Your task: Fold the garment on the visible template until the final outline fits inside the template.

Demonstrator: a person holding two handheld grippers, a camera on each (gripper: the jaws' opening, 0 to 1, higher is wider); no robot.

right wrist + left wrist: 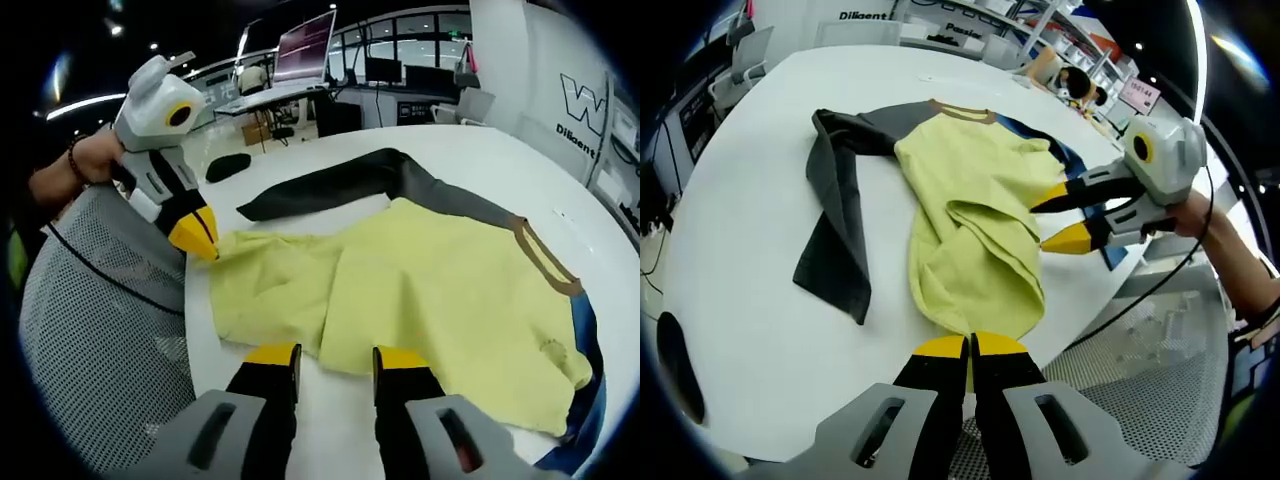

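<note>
In the left gripper view, a round white table (750,300) takes up most of the frame. On it lies a shirt (970,220) with a soft, wrinkled yellow body, a tan collar band at the top of the frame and a dark grey sleeve (835,230) trailing down the left side; a strip of blue cloth shows along its right edge. At the bottom centre the left gripper (968,347) has its yellow-tipped black jaws pressed together on the lower hem of the shirt. At the right, the right gripper (1065,218), a grey plastic body held by a hand, has its jaws parted at the shirt's right edge, with no cloth seen between them. Lettering reading "Diligent" shows on the wall at the top. In the right gripper view, the left gripper (198,235) sits at the upper left, its jaws pinched on a corner of the yellow cloth beside a grey mesh chair (90,330). The shirt (420,290) spreads across the middle, its sleeve (340,180) reaching toward the top. At the bottom centre, the right gripper (336,358) stands with jaws apart over the bare table (330,430), holding nothing. A large "W" shows on the wall at the upper right.
</note>
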